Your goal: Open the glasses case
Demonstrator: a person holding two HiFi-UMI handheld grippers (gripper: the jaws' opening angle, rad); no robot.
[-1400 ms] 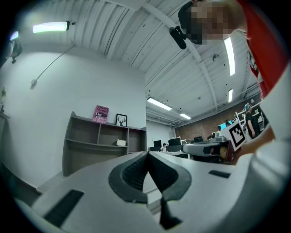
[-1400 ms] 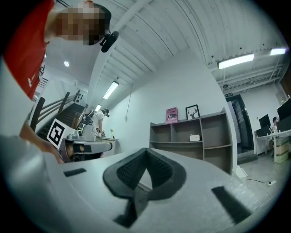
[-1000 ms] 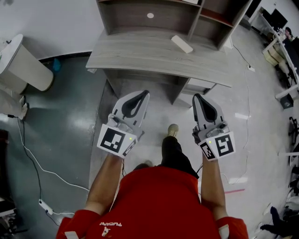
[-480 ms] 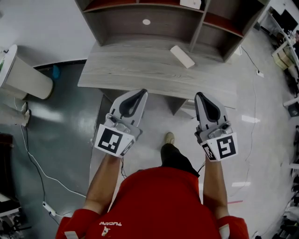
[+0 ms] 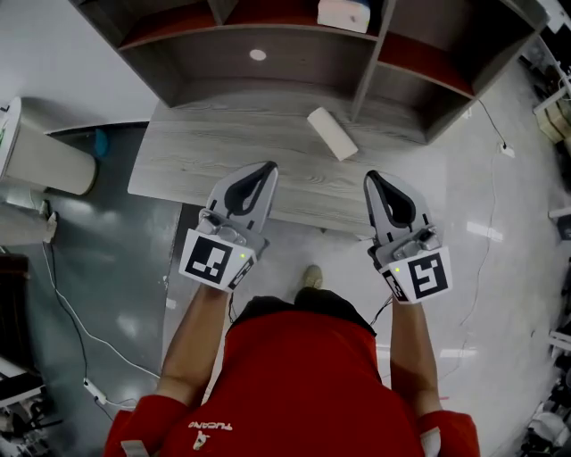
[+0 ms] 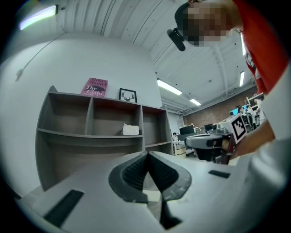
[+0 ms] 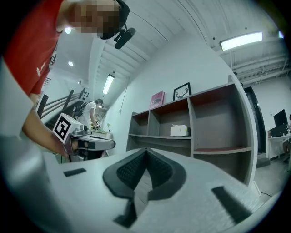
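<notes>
The glasses case (image 5: 332, 133) is a white oblong lying askew on the grey wooden desk (image 5: 196, 161), just in front of the shelf unit. My left gripper (image 5: 267, 167) hangs over the desk's front part, left of the case, with its jaws shut and nothing in them. My right gripper (image 5: 370, 177) is over the front edge, a short way to the near right of the case, also shut and empty. Both point level at the shelves. In the left gripper view the jaws (image 6: 148, 154) meet at the tip, as they do in the right gripper view (image 7: 146, 151).
A grey shelf unit (image 5: 366, 67) rises behind the desk, with a white box (image 5: 343, 15) in an upper compartment. A white cylindrical bin (image 5: 45, 156) stands on the floor at the left. Cables run over the floor on both sides. The person's shoe (image 5: 310, 277) is under the desk's edge.
The person has walked up to the desk. Both grippers have come forward from above the floor to above the desk's front, still shut. The case now lies close ahead.
</notes>
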